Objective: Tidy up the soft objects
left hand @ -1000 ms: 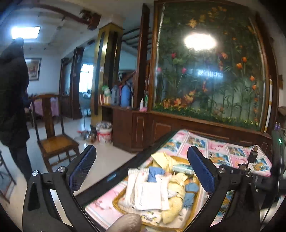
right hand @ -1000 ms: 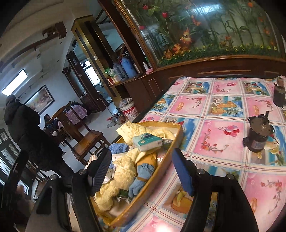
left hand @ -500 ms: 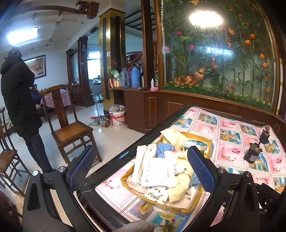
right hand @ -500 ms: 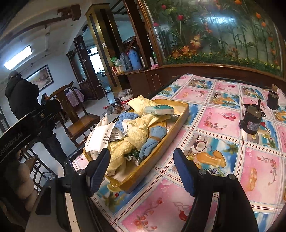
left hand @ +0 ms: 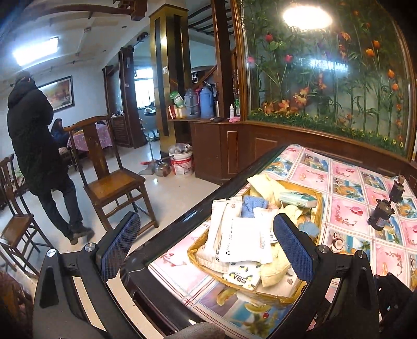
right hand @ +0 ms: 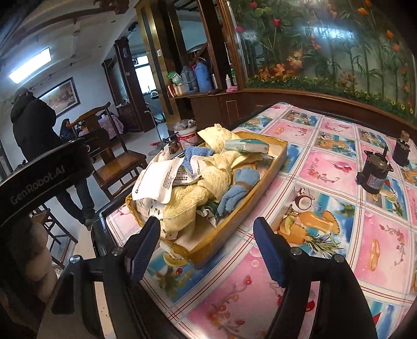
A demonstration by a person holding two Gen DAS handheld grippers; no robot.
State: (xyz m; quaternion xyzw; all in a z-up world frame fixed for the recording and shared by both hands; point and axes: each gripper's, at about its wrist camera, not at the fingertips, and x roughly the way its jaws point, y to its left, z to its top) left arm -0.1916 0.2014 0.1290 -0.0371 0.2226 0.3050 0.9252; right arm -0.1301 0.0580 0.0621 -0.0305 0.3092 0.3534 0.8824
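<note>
Wooden chair [left hand: 114,182] stands beside crowded tray [right hand: 260,180].

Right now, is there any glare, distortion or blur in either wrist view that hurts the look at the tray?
Left wrist view: a ceiling-light reflection blows out on the glass flower panel, well above the tray, which stays sharp. Right wrist view: fisheye bends the pillars and table edge, corners go dark, yet the yellow towel and blue socks read clearly.

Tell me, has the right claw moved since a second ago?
Yes. The right claw has drawn back from the tray: a second ago its fingers framed the tray's middle, now they frame its near corner, with more tablecloth showing.
</note>
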